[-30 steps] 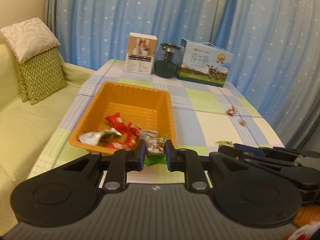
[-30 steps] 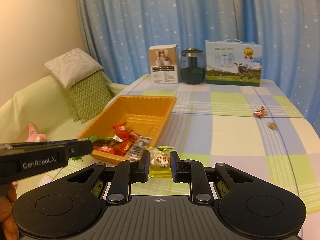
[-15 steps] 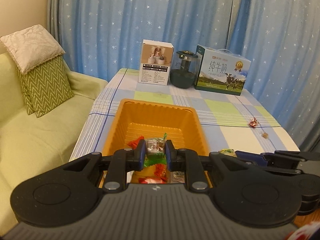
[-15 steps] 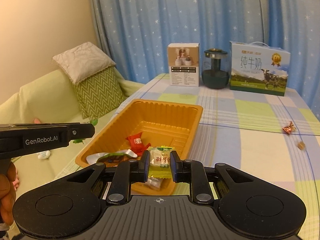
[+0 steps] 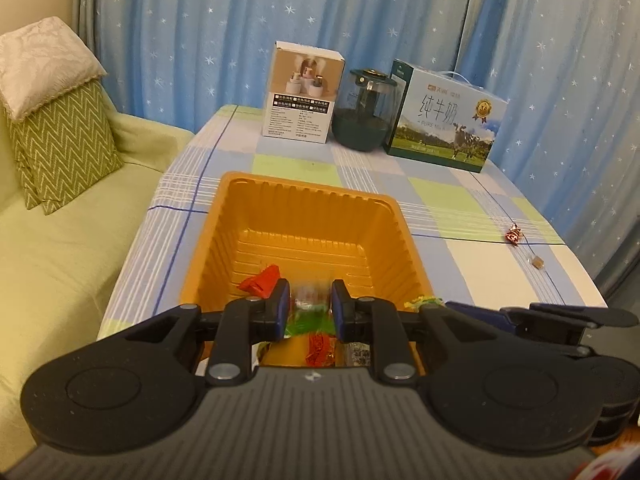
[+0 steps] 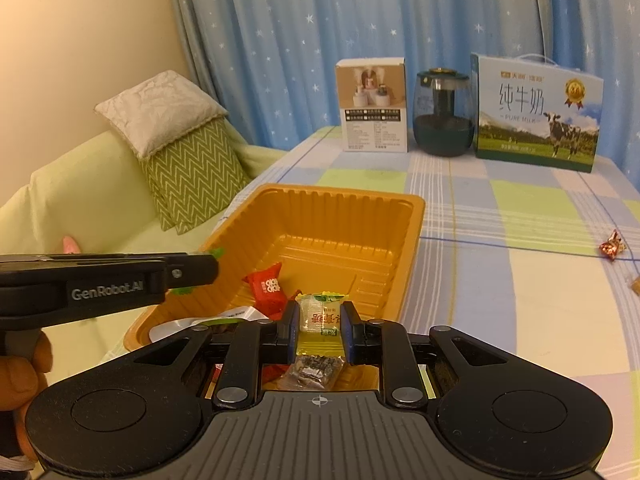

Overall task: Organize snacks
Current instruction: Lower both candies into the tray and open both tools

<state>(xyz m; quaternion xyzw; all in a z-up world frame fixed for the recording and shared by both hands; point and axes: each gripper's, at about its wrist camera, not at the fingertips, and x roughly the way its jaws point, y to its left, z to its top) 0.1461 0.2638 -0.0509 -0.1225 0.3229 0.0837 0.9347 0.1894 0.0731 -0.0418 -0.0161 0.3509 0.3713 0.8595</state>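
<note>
Drop step over the ribbed orange plastic tray (image 5: 304,216): left gripper (image 5: 307,307) jaws opening around a blurred green-edged clear snack packet (image 5: 309,304), right gripper (image 6: 320,330) clamped on a yellow-and-clear wrapped sweet (image 6: 320,316), due for release next.

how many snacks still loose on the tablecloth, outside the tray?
2. A red-wrapped candy lies on the tablecloth right of the orange tray, and a small brown candy sits just nearer the camera. More may be hidden behind the grippers.

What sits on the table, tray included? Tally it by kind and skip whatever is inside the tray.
Boxes: 2 (white box, milk box)
Dark glass jar: 1
Orange tray: 1
Loose wrapped candies: 2 (red candy, brown candy)
Total: 6
</note>
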